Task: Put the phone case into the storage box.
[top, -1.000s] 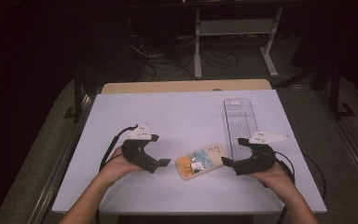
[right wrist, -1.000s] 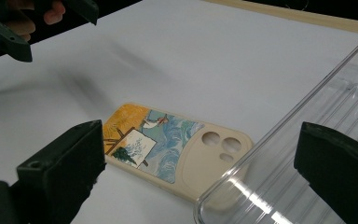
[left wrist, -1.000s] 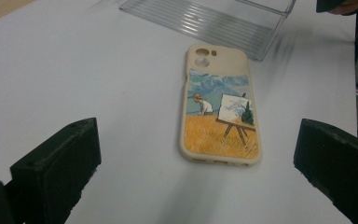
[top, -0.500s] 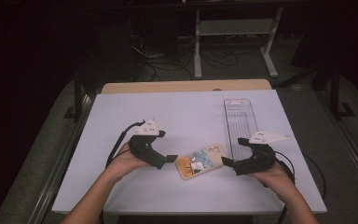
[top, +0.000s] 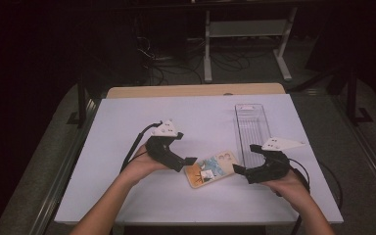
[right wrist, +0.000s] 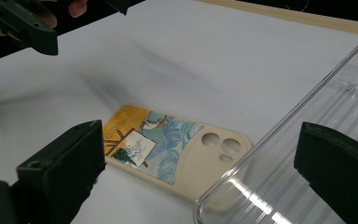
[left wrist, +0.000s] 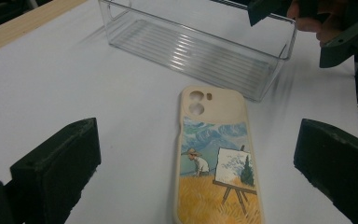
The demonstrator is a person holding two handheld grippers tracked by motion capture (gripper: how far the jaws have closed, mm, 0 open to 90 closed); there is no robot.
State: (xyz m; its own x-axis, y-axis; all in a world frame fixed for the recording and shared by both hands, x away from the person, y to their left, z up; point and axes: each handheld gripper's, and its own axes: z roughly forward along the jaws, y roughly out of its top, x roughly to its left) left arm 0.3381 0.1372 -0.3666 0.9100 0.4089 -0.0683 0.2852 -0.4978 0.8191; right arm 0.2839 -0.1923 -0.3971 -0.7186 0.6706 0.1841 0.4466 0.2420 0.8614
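Phone case (top: 210, 168) flat on white table (top: 127, 122), between both grippers, touched by neither. Left gripper (left wrist: 191, 177) jaws spread wide, astride case. Right gripper (right wrist: 200, 177) likewise spread, nothing held. Step looks like approach before pickup; next, jaws must close on case edges. Case cream-rimmed, painted artist-and-easel scene, camera holes toward clear bin (top: 252, 128) just beside.

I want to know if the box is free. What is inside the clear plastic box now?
The clear plastic box holds nothing; its ribbed floor shows through in the left gripper view. The phone case lies outside it on the white table. The far end shows less clearly.
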